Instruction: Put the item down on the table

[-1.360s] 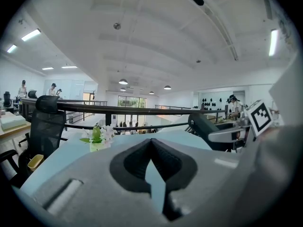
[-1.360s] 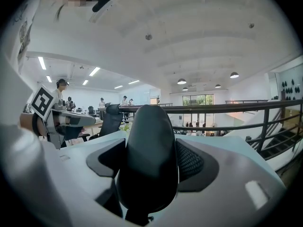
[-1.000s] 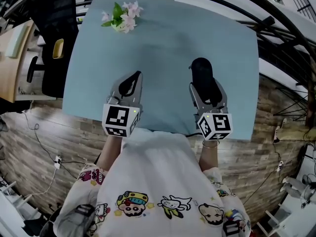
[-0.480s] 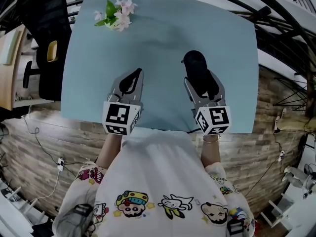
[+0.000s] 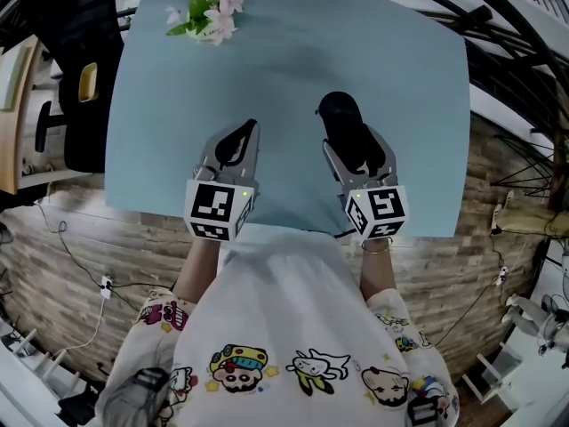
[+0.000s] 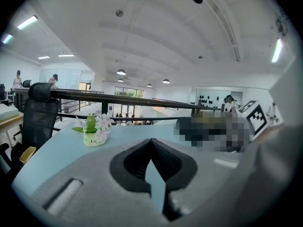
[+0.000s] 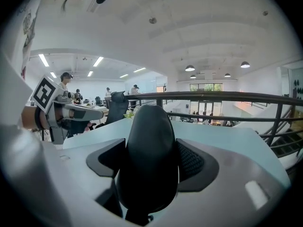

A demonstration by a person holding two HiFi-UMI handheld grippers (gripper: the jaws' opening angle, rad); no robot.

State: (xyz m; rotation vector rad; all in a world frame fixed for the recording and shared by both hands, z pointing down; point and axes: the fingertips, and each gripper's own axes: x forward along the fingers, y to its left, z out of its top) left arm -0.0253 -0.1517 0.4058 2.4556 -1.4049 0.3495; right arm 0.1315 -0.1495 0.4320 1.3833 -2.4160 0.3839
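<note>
Pale blue desk has open room across its middle and far right corner. A small pot of pink flowers sits at its far left corner. The right tongs clamp a glossy black oval item above the near edge. The left tongs are closed and empty.

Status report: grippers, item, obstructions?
Left gripper shut, empty. Right gripper clamped on smooth black oval item over pale blue table. Flower pot far corner, not blocking.

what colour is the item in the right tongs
The item is black; clearest in the right gripper view.
</note>
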